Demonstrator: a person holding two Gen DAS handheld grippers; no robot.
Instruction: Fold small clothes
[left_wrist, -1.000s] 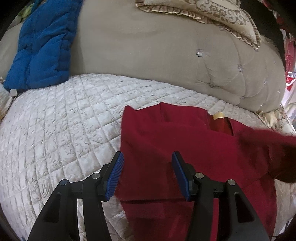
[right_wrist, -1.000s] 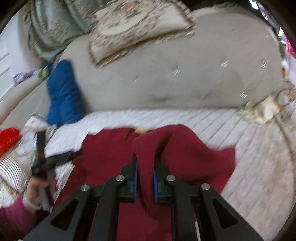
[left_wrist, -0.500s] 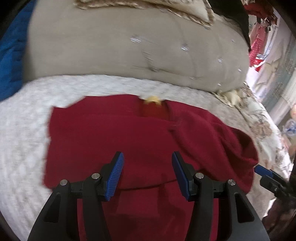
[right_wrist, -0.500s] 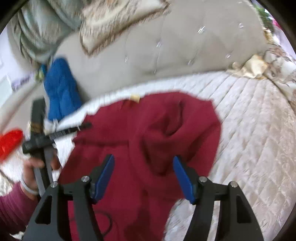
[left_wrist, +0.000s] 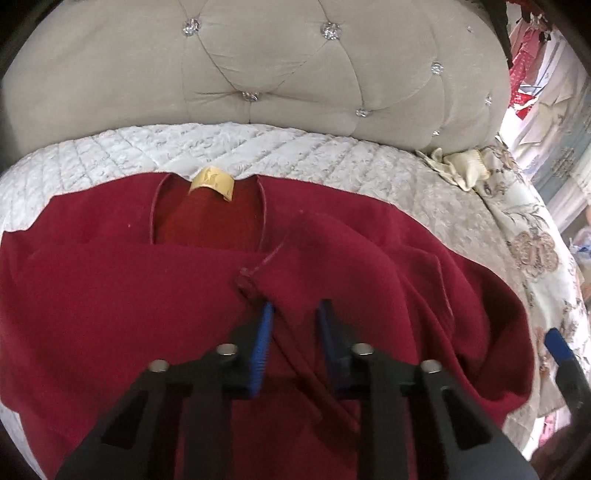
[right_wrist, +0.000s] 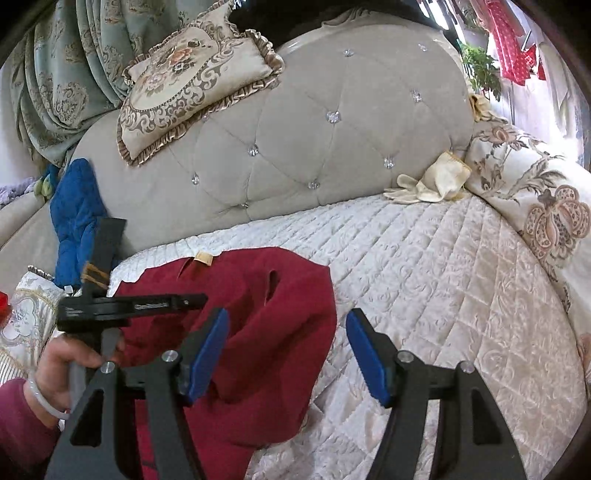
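Note:
A dark red garment lies on the quilted sofa seat, collar with a tan label toward the backrest. Its right sleeve is folded inward across the body. My left gripper has narrowed its jaws around the sleeve's cuff end. In the right wrist view the garment lies bunched at lower left. My right gripper is open and empty over the garment's right edge. The left gripper also shows there, held by a hand.
A tufted grey backrest rises behind the seat, with a patterned cushion on top. A blue quilted cloth lies at left. Cream gloves and a floral armrest cover lie at right.
My right gripper let go of the sleeve, opened and drew back to the right. My left gripper moved right onto the folded sleeve and closed its jaws around the cuff.

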